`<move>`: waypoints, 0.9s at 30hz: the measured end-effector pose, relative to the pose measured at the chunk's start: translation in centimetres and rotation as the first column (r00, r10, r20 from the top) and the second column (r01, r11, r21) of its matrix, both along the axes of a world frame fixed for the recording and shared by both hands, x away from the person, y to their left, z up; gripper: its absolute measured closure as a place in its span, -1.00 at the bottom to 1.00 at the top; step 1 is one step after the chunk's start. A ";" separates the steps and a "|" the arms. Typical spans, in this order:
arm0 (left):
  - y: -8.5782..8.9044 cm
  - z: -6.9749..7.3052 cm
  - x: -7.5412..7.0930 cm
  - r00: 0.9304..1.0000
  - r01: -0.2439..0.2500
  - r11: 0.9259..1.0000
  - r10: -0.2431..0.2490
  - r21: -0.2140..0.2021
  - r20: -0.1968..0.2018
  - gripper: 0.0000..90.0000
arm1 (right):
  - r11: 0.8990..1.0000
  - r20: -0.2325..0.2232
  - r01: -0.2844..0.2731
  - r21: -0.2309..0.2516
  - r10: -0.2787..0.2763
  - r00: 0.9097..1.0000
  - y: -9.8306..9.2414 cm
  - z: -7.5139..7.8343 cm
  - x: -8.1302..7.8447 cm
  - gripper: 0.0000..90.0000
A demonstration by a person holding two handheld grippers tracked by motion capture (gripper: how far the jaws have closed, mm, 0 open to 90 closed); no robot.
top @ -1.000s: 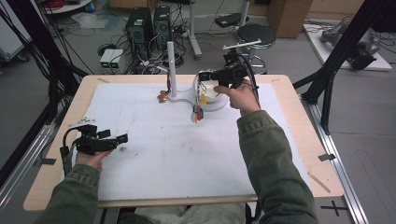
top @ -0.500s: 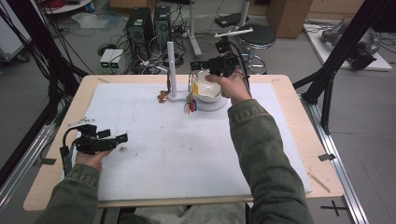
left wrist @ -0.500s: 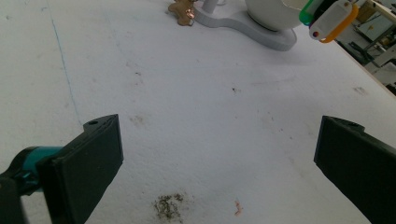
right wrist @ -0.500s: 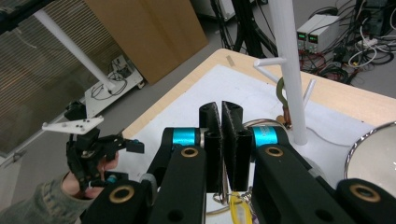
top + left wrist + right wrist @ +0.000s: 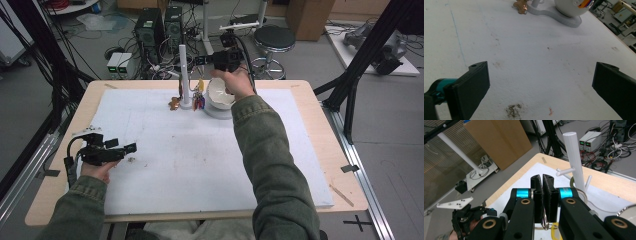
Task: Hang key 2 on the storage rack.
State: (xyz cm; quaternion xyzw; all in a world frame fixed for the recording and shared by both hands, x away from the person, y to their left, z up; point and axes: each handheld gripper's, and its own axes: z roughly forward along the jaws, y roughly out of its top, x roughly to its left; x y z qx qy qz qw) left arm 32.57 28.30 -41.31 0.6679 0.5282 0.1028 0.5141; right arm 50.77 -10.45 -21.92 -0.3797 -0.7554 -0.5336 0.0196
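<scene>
You had the right gripper raised beside the white peg stand, its fingers pinched shut on a metal key ring. Your left gripper waited wide open and empty over the worktop. Next, I judged, you needed to hook that ring over a peg

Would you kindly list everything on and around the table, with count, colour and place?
Peg stand: one, white, far middle of the mat.
Keyring: one, metal, with colourful tags hanging beside the stand.
Bowl: one, white, right of the stand.
Brown figure: one, left of the stand's base.
Mat: one, white, covering the table.
Left gripper: black, open, near left.
Right gripper: black, shut on the keyring, by the stand.
</scene>
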 end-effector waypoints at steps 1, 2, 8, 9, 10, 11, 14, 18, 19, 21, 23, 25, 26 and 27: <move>0.0 0.0 0.0 1.000 -0.002 1.000 0.002 0.000 0.000 -0.96 | 1.000 -0.002 0.005 0.001 -0.005 1.000 0.2 0.1 0.1 0.95; -0.1 0.0 0.0 1.000 -0.003 1.000 0.003 -0.003 0.000 -0.96 | 1.000 -0.002 0.004 0.008 -0.003 1.000 0.3 0.1 0.3 0.95; -0.1 -0.1 0.1 1.000 -0.001 1.000 0.001 -0.007 -0.001 -0.96 | 1.000 -0.010 0.005 0.023 -0.005 1.000 1.2 0.0 1.2 0.97; -0.1 -0.1 0.1 1.000 0.000 1.000 0.000 -0.007 -0.001 -0.96 | 1.000 -0.012 0.004 0.028 -0.004 1.000 1.2 0.0 1.3 0.97; -0.1 -0.1 0.1 1.000 0.000 1.000 0.000 -0.006 -0.002 -0.96 | 1.000 -0.009 0.007 0.027 -0.007 1.000 1.3 -0.1 1.4 0.98; -0.1 -0.1 0.1 1.000 -0.001 1.000 0.001 -0.007 -0.001 -0.96 | 1.000 -0.007 0.006 0.023 -0.006 1.000 1.4 -0.2 1.5 0.98; -0.1 -0.1 0.1 1.000 0.002 1.000 -0.002 -0.006 -0.001 -0.96 | 0.999 -0.012 0.009 0.032 -0.009 1.000 1.7 -0.2 1.8 0.98; -0.1 -0.1 0.1 1.000 0.005 1.000 -0.005 -0.003 -0.003 -0.96 | 0.999 -0.015 0.014 0.033 -0.013 1.000 2.0 -0.1 2.1 0.98; -0.1 -0.1 0.1 1.000 0.006 1.000 -0.006 -0.001 -0.005 -0.96 | 0.999 -0.013 0.017 0.029 -0.017 1.000 2.2 0.0 2.3 0.98; 0.0 -0.1 0.1 1.000 0.005 1.000 -0.005 -0.003 -0.005 -0.96 | 0.999 -0.012 0.017 0.036 -0.017 1.000 2.4 0.1 2.4 0.98; 0.0 -0.1 0.1 1.000 0.006 1.000 -0.006 -0.004 -0.005 -0.96 | 0.999 -0.012 0.020 0.032 -0.020 1.000 2.7 0.1 2.6 0.98; 0.0 -0.1 0.1 1.000 0.005 1.000 -0.005 -0.004 -0.005 -0.96 | 0.999 -0.014 0.022 0.032 -0.021 1.000 3.1 0.0 2.9 0.98; 0.0 -0.1 0.1 1.000 0.004 1.000 -0.004 -0.007 -0.004 -0.96 | 0.999 -0.012 0.022 0.033 -0.022 1.000 3.2 0.0 3.0 0.98; 0.0 -0.1 0.1 1.000 0.004 1.000 -0.004 -0.007 -0.004 -0.96 | 0.999 -0.016 0.024 0.035 -0.024 1.000 3.3 0.0 3.1 0.98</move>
